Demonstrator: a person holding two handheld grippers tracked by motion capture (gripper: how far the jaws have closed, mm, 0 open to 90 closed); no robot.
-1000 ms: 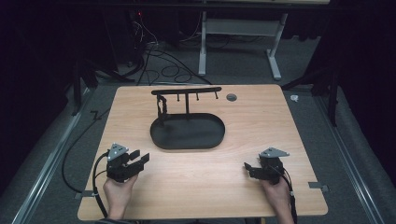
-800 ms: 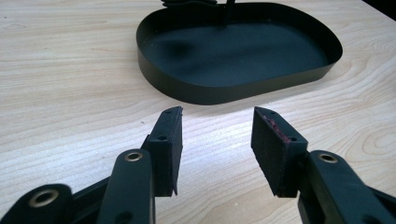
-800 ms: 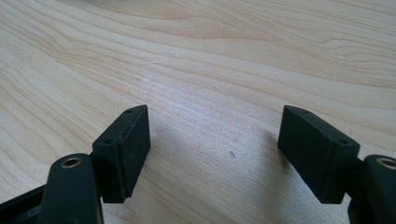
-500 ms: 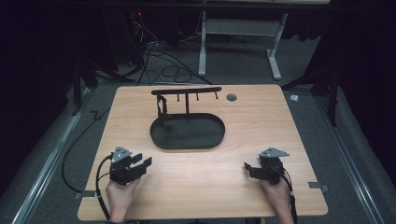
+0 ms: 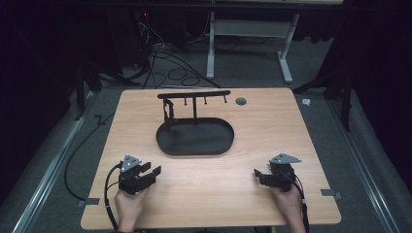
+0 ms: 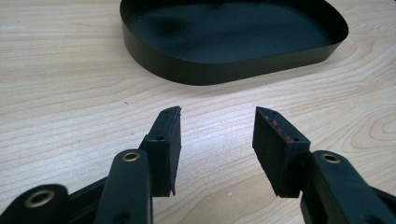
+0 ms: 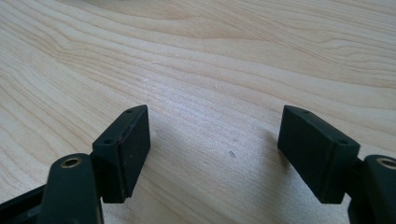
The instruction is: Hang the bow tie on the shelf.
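While one black tray (image 5: 195, 138) sits mid-table, two grippers, left (image 5: 149, 174) and right (image 5: 259, 175), rest with fingers wide, empty.

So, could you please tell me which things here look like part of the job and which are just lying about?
Likely the job (a guess):
- black oval metal tray
- black hook rack
- left gripper, open
- right gripper, open

Lying about:
- floor cables
- white desk frame
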